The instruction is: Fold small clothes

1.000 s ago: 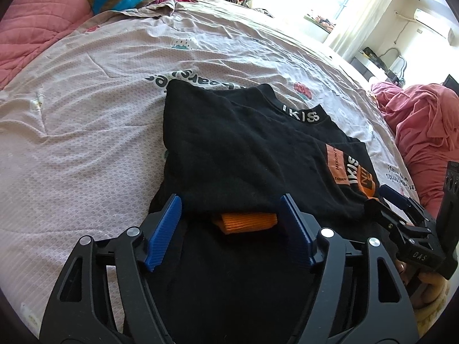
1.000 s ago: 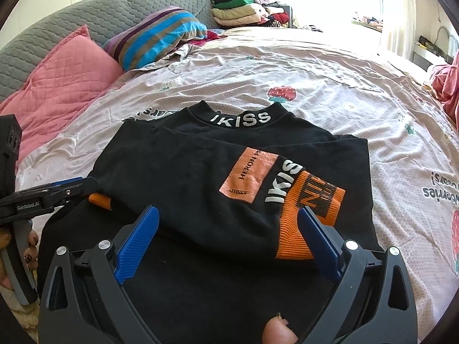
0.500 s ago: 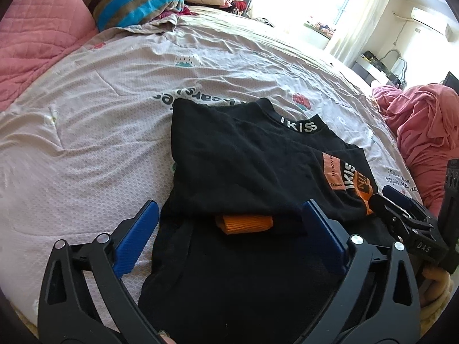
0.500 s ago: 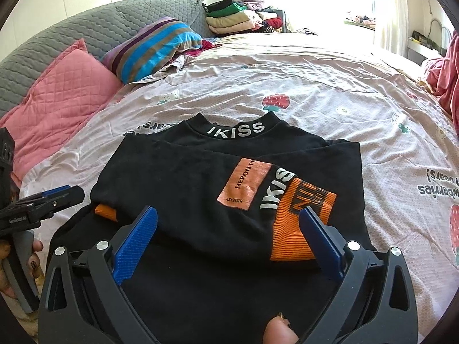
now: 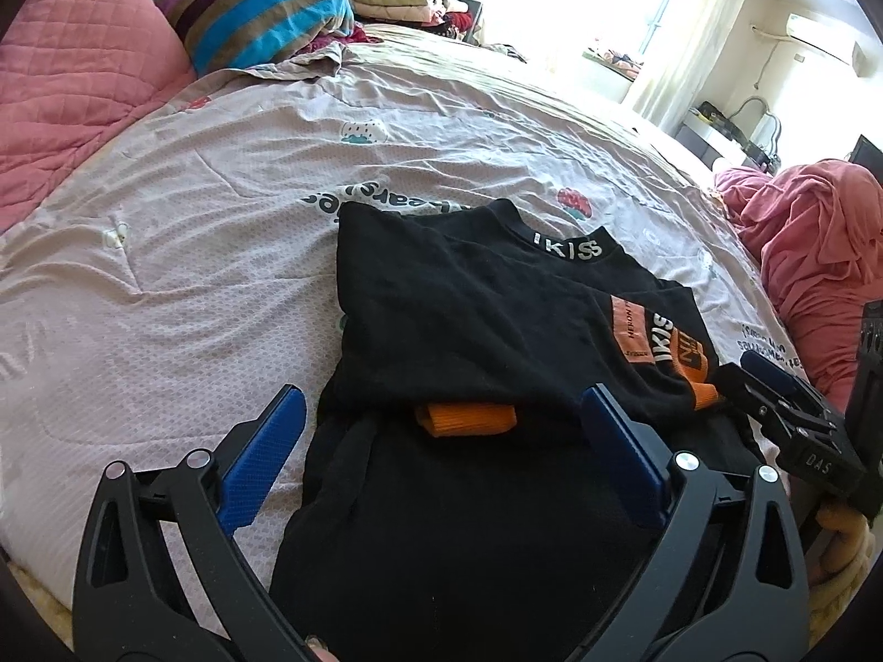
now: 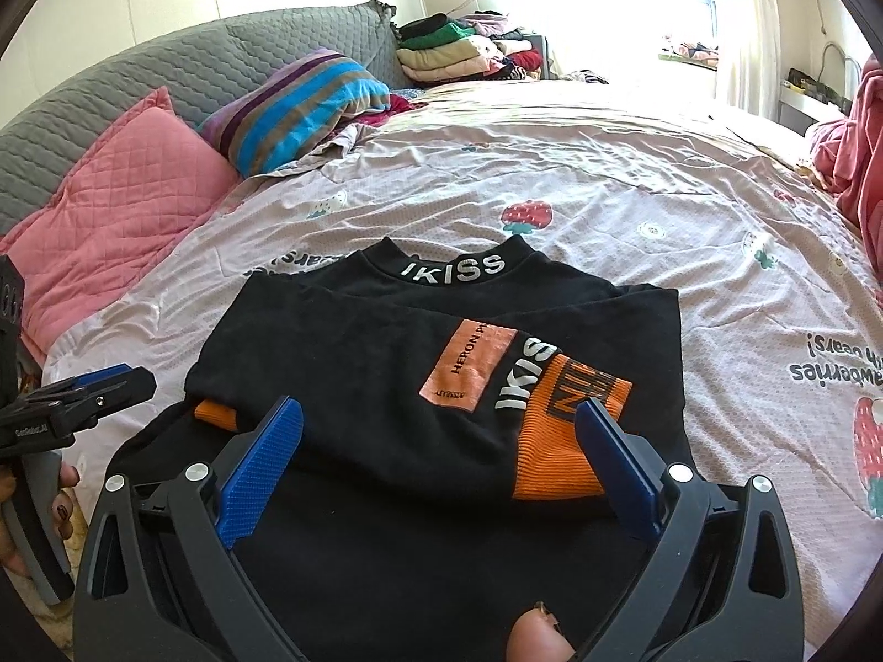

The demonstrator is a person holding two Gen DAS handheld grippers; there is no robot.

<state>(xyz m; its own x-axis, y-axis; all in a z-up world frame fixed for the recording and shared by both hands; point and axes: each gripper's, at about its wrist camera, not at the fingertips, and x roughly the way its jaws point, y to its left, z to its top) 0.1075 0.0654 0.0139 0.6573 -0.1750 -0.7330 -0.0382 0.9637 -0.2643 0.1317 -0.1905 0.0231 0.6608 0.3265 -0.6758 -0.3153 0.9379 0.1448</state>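
Lying partly folded on the bedsheet [image 6: 634, 176] is one black top [image 6: 353, 364], its two sleeves crossed over the body, two orange cuffs [image 6: 552, 452] showing near the lower hem. Two grippers are hovering over that hem: the left gripper [image 5: 441, 441] is gaping wide, its jaws having just been opening with nothing pinched, and the right gripper [image 6: 441, 452] is likewise standing wide and gripping nothing. Resting by the headboard are two pillows, one pink [image 6: 121, 209] and one striped [image 6: 303, 105].
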